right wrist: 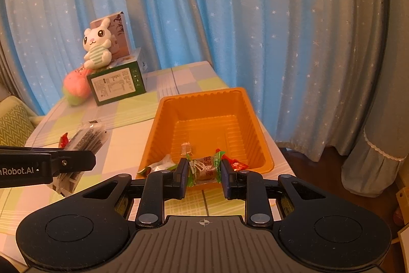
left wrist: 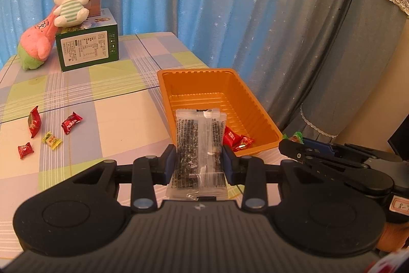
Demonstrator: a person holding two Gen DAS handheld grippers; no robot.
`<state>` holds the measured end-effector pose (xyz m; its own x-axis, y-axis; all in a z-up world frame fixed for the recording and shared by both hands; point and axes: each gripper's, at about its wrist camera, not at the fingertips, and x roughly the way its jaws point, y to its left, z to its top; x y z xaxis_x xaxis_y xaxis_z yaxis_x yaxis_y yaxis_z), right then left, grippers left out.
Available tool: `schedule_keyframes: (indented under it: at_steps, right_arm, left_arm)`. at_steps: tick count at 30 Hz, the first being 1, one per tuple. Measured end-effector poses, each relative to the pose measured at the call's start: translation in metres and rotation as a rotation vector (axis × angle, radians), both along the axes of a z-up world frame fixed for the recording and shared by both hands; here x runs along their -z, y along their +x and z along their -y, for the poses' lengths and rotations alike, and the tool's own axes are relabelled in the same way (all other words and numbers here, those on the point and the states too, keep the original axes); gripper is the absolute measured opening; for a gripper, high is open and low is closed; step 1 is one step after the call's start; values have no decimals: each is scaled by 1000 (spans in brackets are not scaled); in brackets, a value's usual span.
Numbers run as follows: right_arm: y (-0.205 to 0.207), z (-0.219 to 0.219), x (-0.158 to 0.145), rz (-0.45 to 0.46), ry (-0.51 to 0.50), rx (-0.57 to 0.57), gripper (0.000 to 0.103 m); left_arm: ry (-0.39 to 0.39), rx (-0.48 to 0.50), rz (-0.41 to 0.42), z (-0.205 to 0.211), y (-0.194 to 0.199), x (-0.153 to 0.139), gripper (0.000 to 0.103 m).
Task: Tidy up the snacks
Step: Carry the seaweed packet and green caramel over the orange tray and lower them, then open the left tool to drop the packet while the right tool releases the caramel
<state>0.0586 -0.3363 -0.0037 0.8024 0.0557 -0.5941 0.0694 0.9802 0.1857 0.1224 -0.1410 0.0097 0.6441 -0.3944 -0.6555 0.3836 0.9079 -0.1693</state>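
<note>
Clear crinkly plastic fills the left gripper (left wrist: 199, 165): its blue pads are clamped on a flat transparent packet of dark seeds (left wrist: 198, 145), held upright just short of the near end of the ribbed orange plastic tray (left wrist: 250, 94). The right gripper (right wrist: 203, 173) pinches a brown sweet with green twisted ends (right wrist: 203, 168), also at the tray's near rim.

Inside the tray, at the near end, lie a few red wrapped sweets (left wrist: 237, 140). Far to the left, on the checked tablecloth (left wrist: 107, 83), four more small wrapped sweets (left wrist: 71, 122) wait, well apart from the tray.

To drop cleanly, I would carry each hand further over the rim before letting go, one after the other so the grippers don't knock; the packet is long and light, so laying it flat along the ribbed floor should stop it tipping out.

The packet's print is too blurred to read, and its lower end hides behind the gripper body.
</note>
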Motion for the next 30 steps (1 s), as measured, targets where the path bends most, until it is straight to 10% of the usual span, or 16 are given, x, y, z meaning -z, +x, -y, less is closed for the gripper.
schedule_keyframes:
  at_steps: [30]
  right_arm:
    - [74, 42, 25, -28, -33, -1, 27]
  left_arm:
    - [-2, 31, -58, 47, 89, 35, 34]
